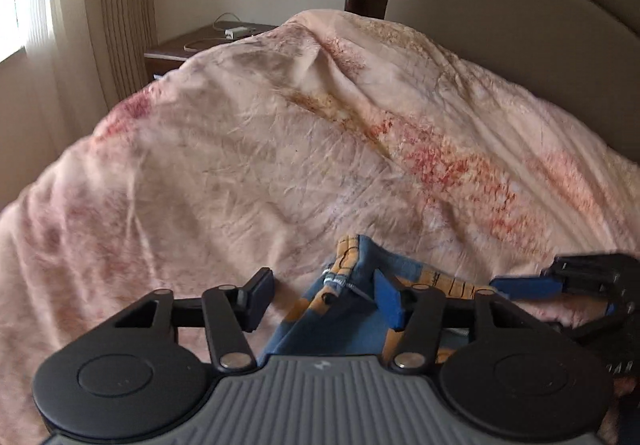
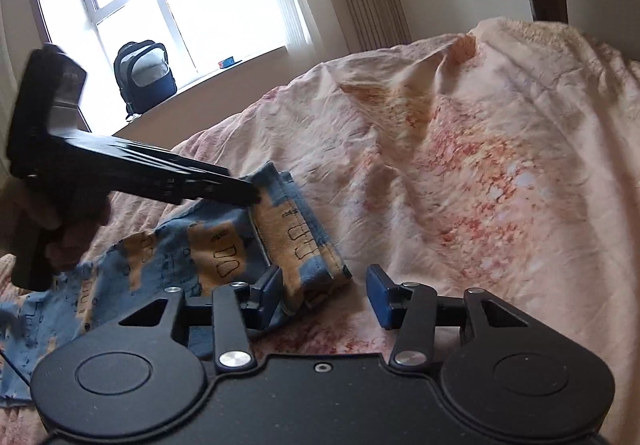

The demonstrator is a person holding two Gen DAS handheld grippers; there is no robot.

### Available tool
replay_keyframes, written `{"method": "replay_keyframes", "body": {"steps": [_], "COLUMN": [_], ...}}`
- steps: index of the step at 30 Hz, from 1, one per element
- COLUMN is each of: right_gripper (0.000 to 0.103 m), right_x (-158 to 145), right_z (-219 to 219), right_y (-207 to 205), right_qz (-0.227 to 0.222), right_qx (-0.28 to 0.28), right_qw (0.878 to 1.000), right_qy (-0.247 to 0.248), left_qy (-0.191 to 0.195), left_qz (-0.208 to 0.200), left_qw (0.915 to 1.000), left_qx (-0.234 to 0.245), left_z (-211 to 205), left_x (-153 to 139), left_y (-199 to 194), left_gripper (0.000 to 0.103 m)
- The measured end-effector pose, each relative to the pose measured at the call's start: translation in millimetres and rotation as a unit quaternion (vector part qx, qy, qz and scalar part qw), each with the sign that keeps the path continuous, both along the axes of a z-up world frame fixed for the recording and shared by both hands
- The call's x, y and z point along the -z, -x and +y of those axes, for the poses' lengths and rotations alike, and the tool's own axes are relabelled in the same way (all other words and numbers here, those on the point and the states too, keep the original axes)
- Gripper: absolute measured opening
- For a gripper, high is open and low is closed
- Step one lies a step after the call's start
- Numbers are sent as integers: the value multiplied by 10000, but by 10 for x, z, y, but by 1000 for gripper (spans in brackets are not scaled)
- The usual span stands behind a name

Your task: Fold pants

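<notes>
The bed [image 2: 460, 165], under a pink patterned cover, carries the blue-and-yellow pants [image 2: 224, 245], bunched at its near edge. In the right wrist view their long axis runs from 8 o'clock to 2 o'clock. The left claw [image 1: 324, 299] hangs released over the folded end, cloth between its jaws ungripped. The right claw [image 2: 324, 295], also released, straddles the fold's corner, so I judge it nearer.

bed [image 1: 248, 149]: pink cover, rumpled | window [image 2: 192, 1]: bright daylight | curtain [image 1: 120, 5]: beige | walls: cream | nightstand [image 1: 188, 45]: dark wood (cable on top) | backpack [image 2: 146, 75]: on the sill
</notes>
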State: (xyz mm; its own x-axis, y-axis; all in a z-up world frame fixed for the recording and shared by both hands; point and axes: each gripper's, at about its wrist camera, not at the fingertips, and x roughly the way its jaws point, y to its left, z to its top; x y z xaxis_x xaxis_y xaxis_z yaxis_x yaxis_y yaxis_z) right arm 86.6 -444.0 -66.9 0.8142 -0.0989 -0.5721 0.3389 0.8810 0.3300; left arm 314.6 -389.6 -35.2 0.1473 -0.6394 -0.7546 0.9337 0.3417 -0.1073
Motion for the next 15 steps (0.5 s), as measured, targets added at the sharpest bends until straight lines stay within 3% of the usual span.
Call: {"method": "replay_keyframes", "body": {"steps": [3,5,9,10,11,12,15], "right_gripper": [50,47,33,30,24,17,11], "right_x": [-2,0,9,10,6,-6,-68], "right_z": [30,59,26,12,9,15,20], "right_y": [-21,-50,-84,-85,-82,-75,-37], "right_qz": [4,53,91,79,59,24,-149], "right_qx": [-120,-195,-149,-132,-143,-142,-79], "right_qw": [9999,9998,9998,9998,9998,9999,9998], "right_qy": [-8,8,-75,-126,-123,-73,109], "left_qy": [27,10,-79,-68,-64,-71,-11], "left_qz": [228,305,624,632,570,465,252], "left_qw": [9997,9995,9979,9977,9980,9985,9992], "left_qx": [-7,5,-170,-219,-251,-277,-296], "left_z": [-13,-49,-122,-142,-163,-189,-234], "left_x": [19,28,86,92,80,55,-19], "left_y": [-33,-39,-92,-91,-72,-42,18], "left_gripper": [44,43,45,28,22,19,14]}}
